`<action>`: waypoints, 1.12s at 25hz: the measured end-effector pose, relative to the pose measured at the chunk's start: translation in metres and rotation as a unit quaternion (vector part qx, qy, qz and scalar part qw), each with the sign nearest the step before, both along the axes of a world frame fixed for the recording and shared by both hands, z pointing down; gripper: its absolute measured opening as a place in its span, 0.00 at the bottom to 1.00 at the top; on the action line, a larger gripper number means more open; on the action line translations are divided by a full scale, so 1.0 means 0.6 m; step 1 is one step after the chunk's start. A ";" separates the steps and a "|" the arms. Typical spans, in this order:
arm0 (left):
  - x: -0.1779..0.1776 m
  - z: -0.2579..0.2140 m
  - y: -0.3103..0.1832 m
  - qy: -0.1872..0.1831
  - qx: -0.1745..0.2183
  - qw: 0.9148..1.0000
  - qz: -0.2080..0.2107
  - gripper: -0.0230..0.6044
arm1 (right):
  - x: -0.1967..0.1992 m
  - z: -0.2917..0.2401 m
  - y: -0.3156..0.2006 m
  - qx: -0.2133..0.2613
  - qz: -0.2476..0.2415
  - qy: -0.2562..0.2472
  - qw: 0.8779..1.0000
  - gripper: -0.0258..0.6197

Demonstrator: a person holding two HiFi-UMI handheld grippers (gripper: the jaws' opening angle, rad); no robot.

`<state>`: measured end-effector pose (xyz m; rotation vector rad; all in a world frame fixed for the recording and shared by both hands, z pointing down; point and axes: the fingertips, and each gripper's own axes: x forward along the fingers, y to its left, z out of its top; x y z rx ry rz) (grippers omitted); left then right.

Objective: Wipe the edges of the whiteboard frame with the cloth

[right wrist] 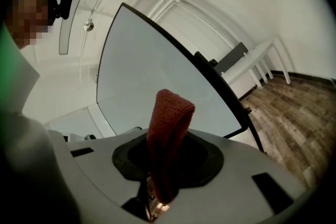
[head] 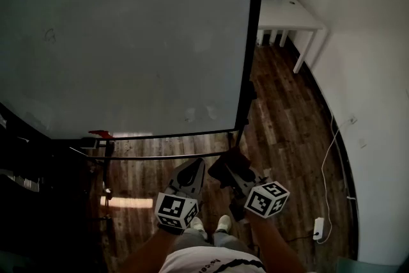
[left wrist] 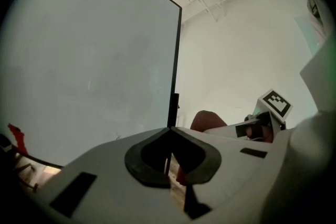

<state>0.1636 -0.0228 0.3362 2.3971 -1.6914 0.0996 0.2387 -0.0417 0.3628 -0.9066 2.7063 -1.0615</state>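
- my right gripper has its jaws pinched on a dark red cloth. in the right gripper view a folded hump of cloth stands up past the jaw tips.
- my left gripper has its jaws pressed together with nothing between them. it sits just beside the right gripper, low in the head view.
- the whiteboard fills the upper left of the head view, and its surface is bare apart from a few faint smudges.
- the whiteboard frame is thin and black, and its right edge runs down to a lower right corner.
- the cloth is just below and close to that lower right corner in the head view.
- in the left gripper view the cloth shows a little to the right of the frame's right edge.
- i cannot tell from any view whether the cloth touches the frame.
- a small red object sits at the board's lower edge, towards its left end. it is too small for me to name.
- a white table stands against the wall beyond the board's right edge.
- the wood plank floor runs under both grippers.
- a white cable trails down the wall side to a white adapter on the floor.
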 end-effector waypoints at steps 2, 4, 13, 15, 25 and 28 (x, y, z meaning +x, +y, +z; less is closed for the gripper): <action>0.007 0.016 -0.009 -0.003 -0.005 1.000 0.002 0.05 | 0.006 0.023 -0.019 -0.021 0.009 -0.018 1.000 0.18; 0.006 0.036 -0.022 -0.005 -0.011 1.000 0.004 0.05 | 0.008 0.049 -0.038 -0.039 0.020 -0.028 0.999 0.18; -0.048 0.144 -0.125 0.011 -0.045 0.998 0.031 0.05 | -0.032 0.188 -0.145 -0.099 0.086 -0.024 0.991 0.18; -0.052 0.168 -0.142 0.011 -0.052 0.998 0.041 0.05 | -0.034 0.221 -0.164 -0.114 0.103 -0.028 0.988 0.18; -0.069 0.262 -0.206 0.003 -0.072 0.994 0.079 0.05 | -0.056 0.377 -0.244 -0.169 0.159 -0.046 0.972 0.18; -0.073 0.277 -0.214 0.002 -0.073 0.993 0.088 0.05 | -0.057 0.419 -0.262 -0.182 0.177 -0.040 0.966 0.18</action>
